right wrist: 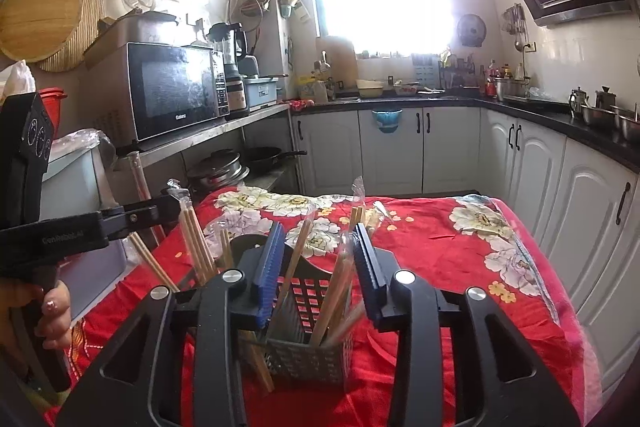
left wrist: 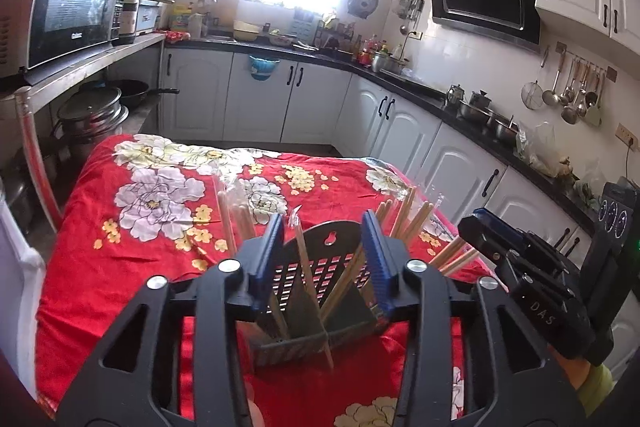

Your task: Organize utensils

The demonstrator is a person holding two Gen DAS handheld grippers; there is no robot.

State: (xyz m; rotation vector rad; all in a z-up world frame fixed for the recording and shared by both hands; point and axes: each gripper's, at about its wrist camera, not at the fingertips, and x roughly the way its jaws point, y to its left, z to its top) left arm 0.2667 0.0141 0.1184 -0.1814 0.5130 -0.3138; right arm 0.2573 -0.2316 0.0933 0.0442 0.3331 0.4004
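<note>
A dark perforated utensil holder [left wrist: 316, 275] stands on the red floral tablecloth [left wrist: 132, 227]. Several wooden chopsticks in clear sleeves [left wrist: 232, 223] lean in its compartments. My left gripper [left wrist: 326, 243] is open and empty, its blue pads on either side of the holder just above it. In the right wrist view the same holder [right wrist: 308, 331] with chopsticks [right wrist: 196, 247] sits between the pads of my right gripper [right wrist: 320, 259], which is also open and empty. The right gripper's body shows at the right edge of the left wrist view [left wrist: 532, 267]; the left one shows at the left of the right wrist view [right wrist: 80, 231].
White kitchen cabinets [left wrist: 400, 131] with a black counter run along the back and right. A microwave [right wrist: 172, 91] sits on a metal shelf at the left, with pots [left wrist: 92, 115] below. Ladles [left wrist: 572, 95] hang on the right wall. The table's far edge [left wrist: 240, 147] faces the cabinets.
</note>
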